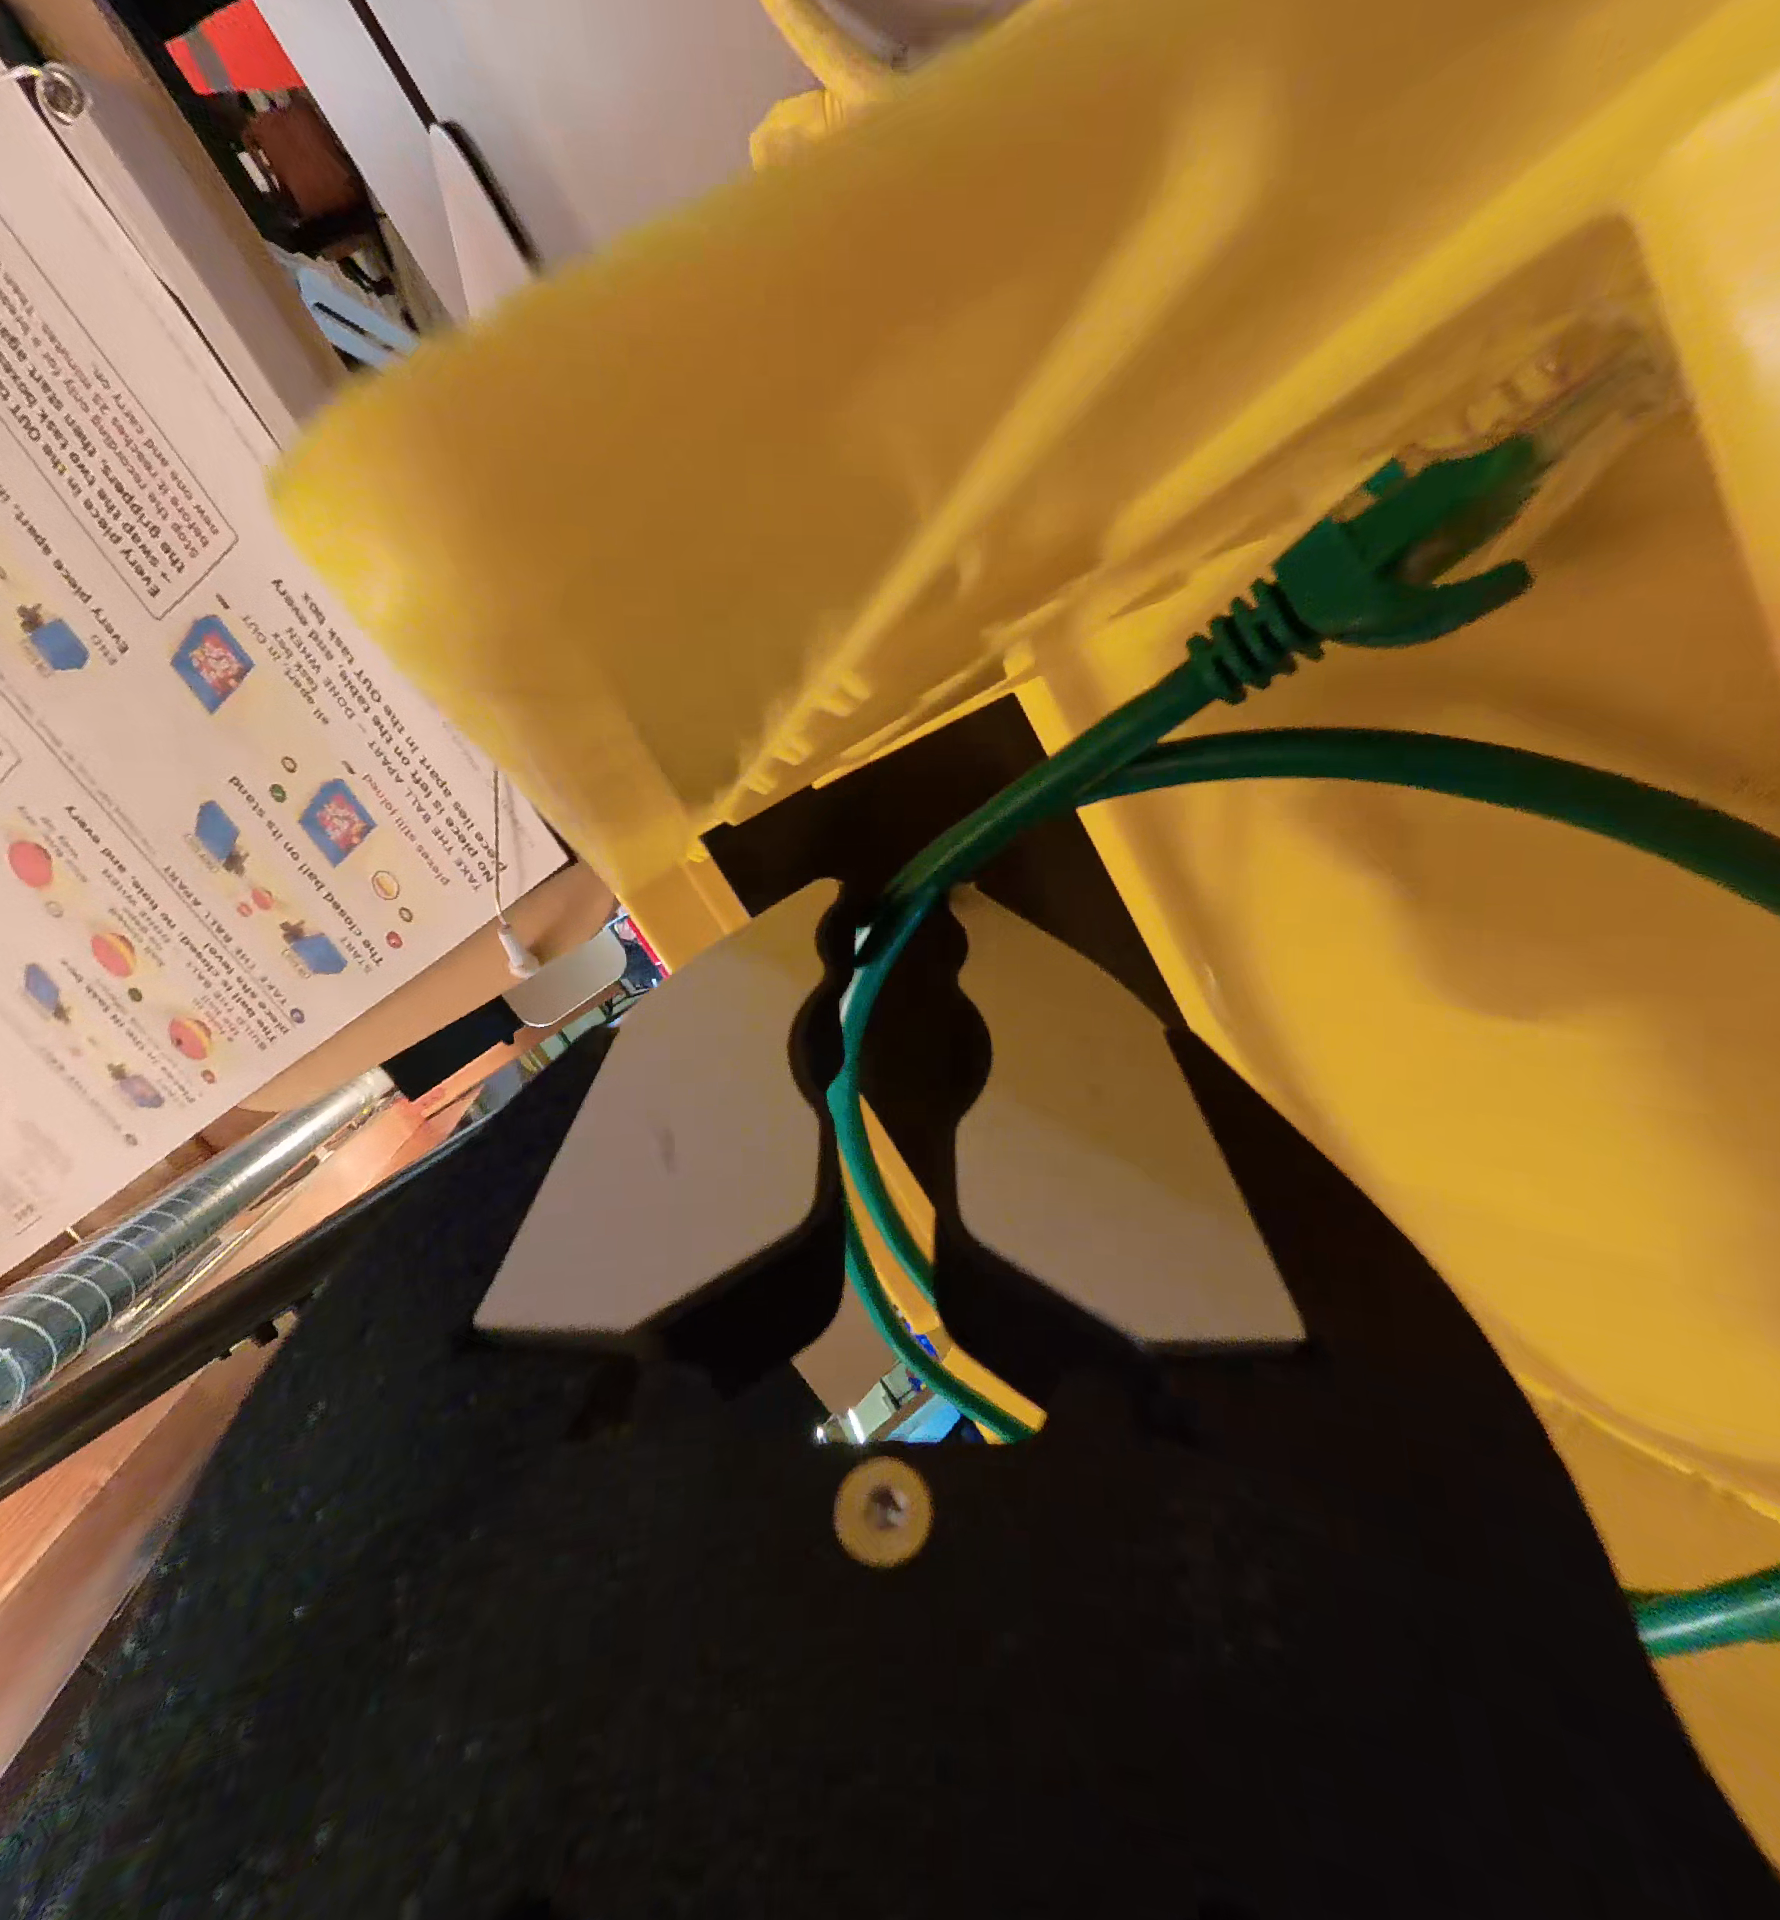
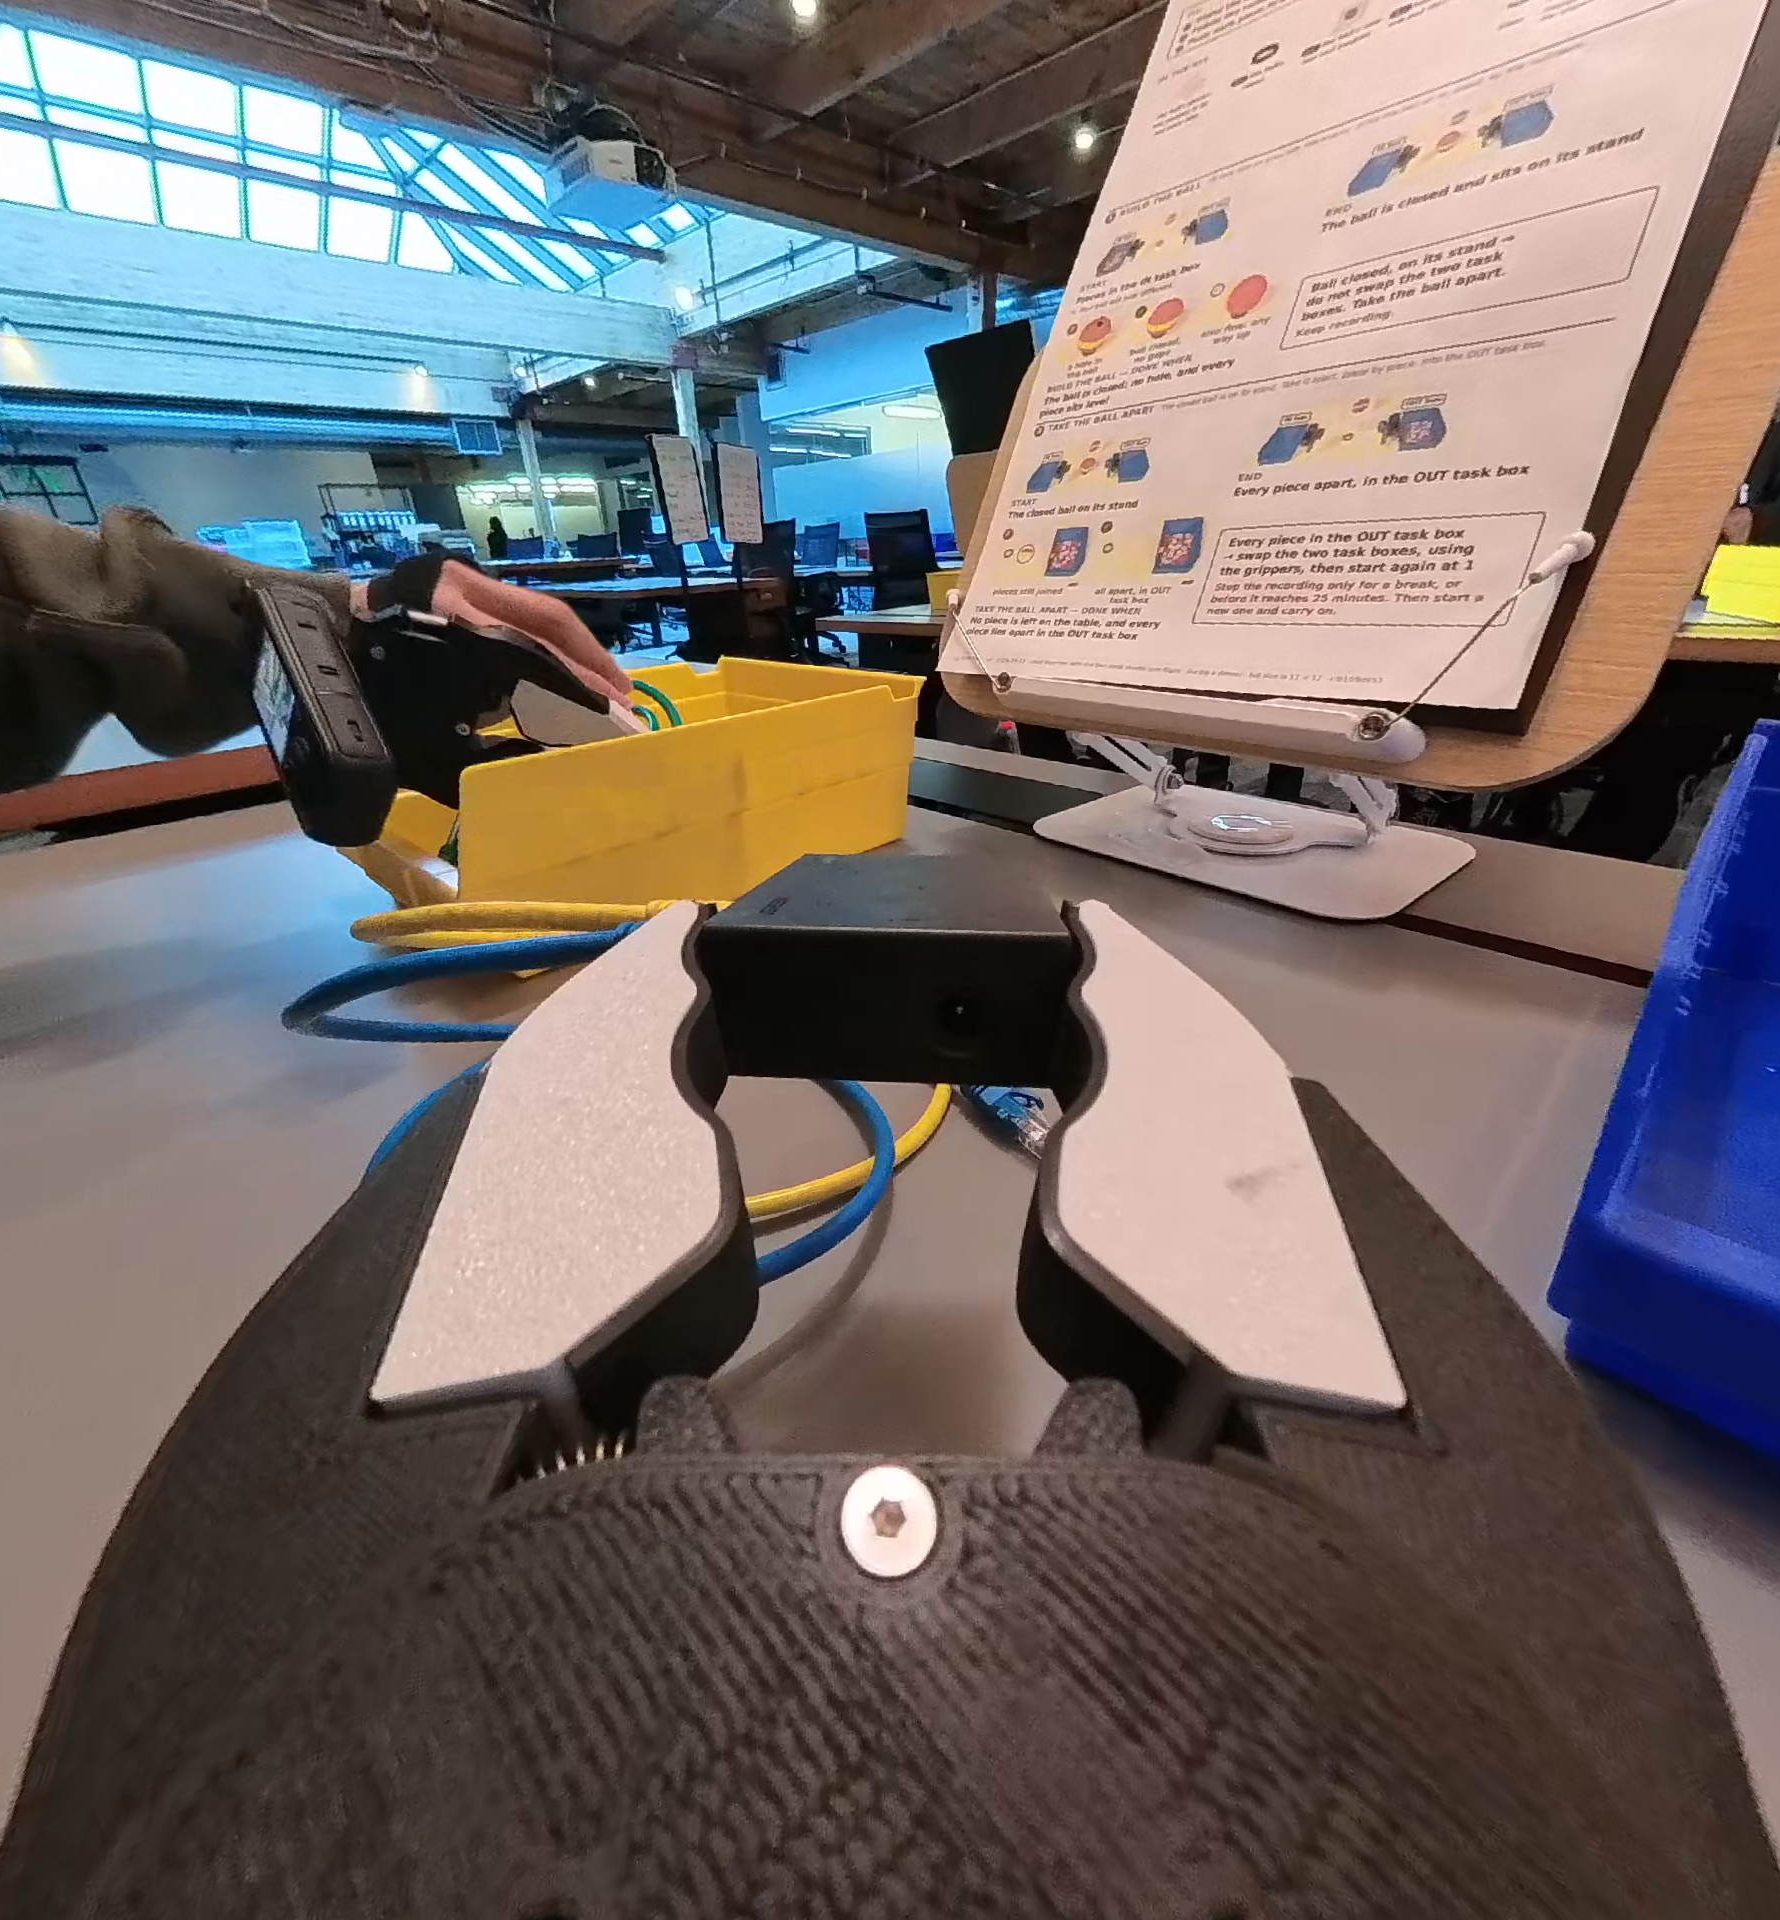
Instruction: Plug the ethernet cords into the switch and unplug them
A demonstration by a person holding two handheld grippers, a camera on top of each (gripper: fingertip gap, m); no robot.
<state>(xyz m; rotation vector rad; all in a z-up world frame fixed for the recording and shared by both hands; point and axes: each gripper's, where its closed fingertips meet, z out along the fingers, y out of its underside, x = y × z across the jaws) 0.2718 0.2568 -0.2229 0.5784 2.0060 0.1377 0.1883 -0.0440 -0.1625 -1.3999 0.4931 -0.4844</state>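
The left gripper's (image 1: 891,997) jaws are closing tight on a green ethernet cord (image 1: 865,1143) inside the yellow bin (image 1: 1385,1039), with almost no gap showing between them. The right gripper's (image 2: 886,997) jaws are clamping the black switch (image 2: 886,966) by its two sides, holding it just above the grey table (image 2: 138,1143) in the near middle of the scene.

The green cord's plug (image 1: 1385,561) is lying against the bin wall to the right, well apart from the pinch point, so the left gripper is holding cable and not connector. That could go badly: lifted from here, the loop may snag on the bin rim, or the plug may swing loose and be hard to aim at a port (a regrip nearer the plug looks advisable).

A blue cord (image 2: 844,1174) and a yellow cord (image 2: 512,920) are trailing on the table under and to the left of the switch, where they could tangle.

The switch's ports are facing away and cannot be seen. The blue plug (image 2: 1016,1117) beneath it is blurred. The bin's interior is largely smeared in the left wrist view.
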